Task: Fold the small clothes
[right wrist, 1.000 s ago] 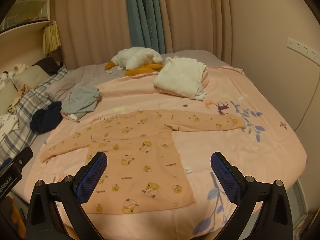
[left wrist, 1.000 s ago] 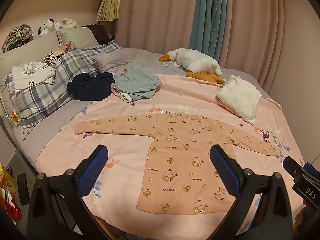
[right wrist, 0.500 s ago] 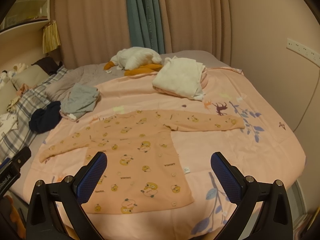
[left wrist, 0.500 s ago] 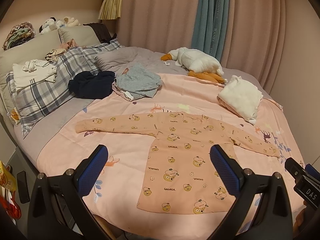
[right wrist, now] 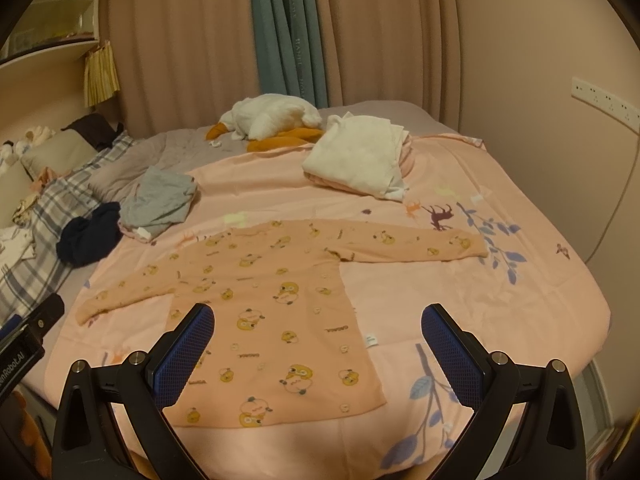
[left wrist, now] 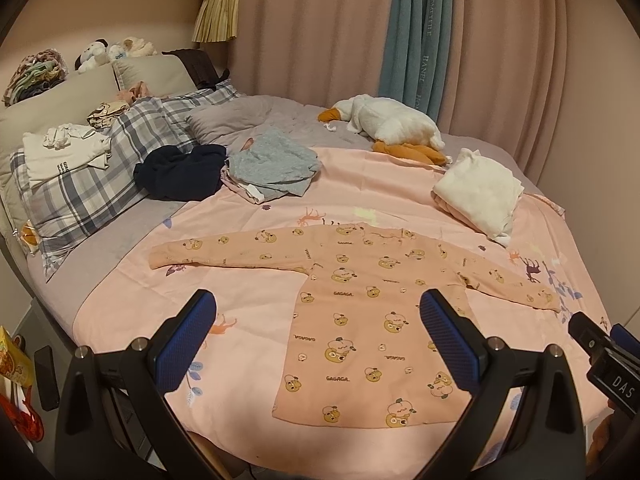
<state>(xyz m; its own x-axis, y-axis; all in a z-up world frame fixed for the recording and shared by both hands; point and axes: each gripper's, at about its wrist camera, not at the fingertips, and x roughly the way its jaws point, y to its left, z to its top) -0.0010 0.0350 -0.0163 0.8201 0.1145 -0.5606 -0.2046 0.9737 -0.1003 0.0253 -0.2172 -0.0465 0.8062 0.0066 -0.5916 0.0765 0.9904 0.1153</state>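
Observation:
A small pink long-sleeved top (left wrist: 360, 320) with yellow bear prints lies spread flat on the pink sheet, both sleeves out to the sides, hem toward me. It also shows in the right wrist view (right wrist: 276, 308). My left gripper (left wrist: 320, 340) is open and empty, held above the near bed edge, in front of the top's left side. My right gripper (right wrist: 320, 352) is open and empty, above the top's right lower part. The right gripper's body shows at the right edge of the left wrist view (left wrist: 608, 364).
A folded white garment (left wrist: 478, 190) lies at the back right. A grey garment (left wrist: 272, 166) and a dark navy one (left wrist: 180, 172) lie at the back left, beside plaid pillows (left wrist: 88, 196). A plush goose (left wrist: 388, 124) lies near the curtains. The bed edge (right wrist: 560, 384) runs close below.
Both grippers have stayed open. The views have shifted only slightly; the top has not moved.

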